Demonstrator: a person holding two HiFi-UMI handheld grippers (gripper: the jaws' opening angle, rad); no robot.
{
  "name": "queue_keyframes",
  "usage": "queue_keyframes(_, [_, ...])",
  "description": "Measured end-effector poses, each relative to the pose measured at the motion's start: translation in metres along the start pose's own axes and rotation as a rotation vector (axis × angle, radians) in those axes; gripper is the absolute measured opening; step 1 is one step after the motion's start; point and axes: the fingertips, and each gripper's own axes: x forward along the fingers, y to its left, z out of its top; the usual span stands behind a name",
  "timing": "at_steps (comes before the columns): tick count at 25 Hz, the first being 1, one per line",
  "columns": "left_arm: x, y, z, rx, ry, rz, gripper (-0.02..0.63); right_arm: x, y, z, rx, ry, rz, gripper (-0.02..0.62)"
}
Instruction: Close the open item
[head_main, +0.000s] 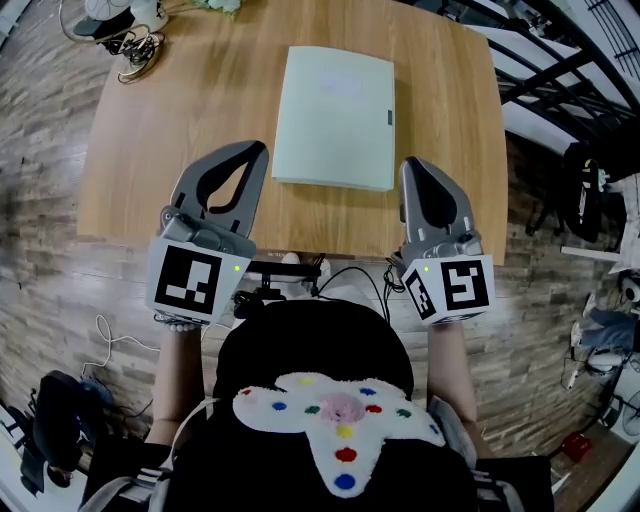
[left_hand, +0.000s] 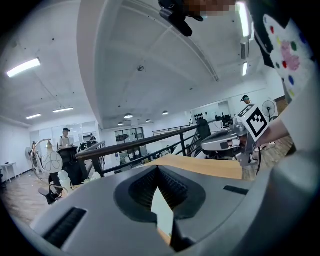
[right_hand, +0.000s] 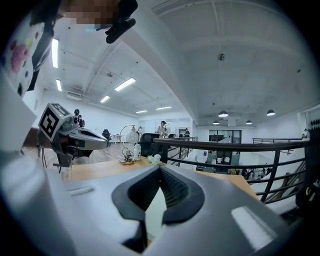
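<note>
A pale green folder (head_main: 335, 115) lies flat and closed in the middle of the wooden table (head_main: 150, 150). My left gripper (head_main: 258, 150) hovers over the table's near edge, just left of the folder's near corner, jaws shut with nothing in them. On the other side, my right gripper (head_main: 412, 165) is shut and empty too, its tip beside the folder's near right corner. In the left gripper view the shut jaws (left_hand: 157, 167) point level over the table, and a sliver of the folder (left_hand: 162, 212) shows through them. The right gripper view shows its shut jaws (right_hand: 160, 167) the same way.
Cables and small white objects (head_main: 135, 40) sit at the table's far left corner. A black railing (head_main: 560, 70) runs along the right side. Below the grippers is the person's lap with a black bag bearing a white patch with coloured dots (head_main: 335, 425).
</note>
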Motion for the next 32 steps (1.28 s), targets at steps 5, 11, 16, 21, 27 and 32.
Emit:
queue_keyframes(5, [0.005,-0.004,-0.004,0.014,0.015,-0.018,0.006,0.002,0.001,-0.003,-0.013,0.011,0.002,0.008])
queue_keyframes(11, [0.004,-0.010,-0.005,0.027,0.025,-0.030,0.006,0.000,0.007,-0.005,-0.037,0.018,0.010,0.008])
queue_keyframes(16, [0.005,-0.010,-0.005,0.013,0.027,-0.026,0.006,0.001,0.009,-0.005,-0.036,0.024,0.017,0.008])
queue_keyframes(21, [0.007,-0.012,-0.005,0.025,0.022,-0.034,0.006,0.003,0.011,-0.007,-0.042,0.031,0.028,0.008])
queue_keyframes(27, [0.007,-0.014,-0.005,0.023,0.022,-0.041,0.006,0.003,0.012,-0.005,-0.043,0.031,0.030,0.008])
queue_keyframes(32, [0.008,-0.016,-0.005,0.031,0.024,-0.049,0.006,0.002,0.010,-0.007,-0.026,0.035,0.026,0.008])
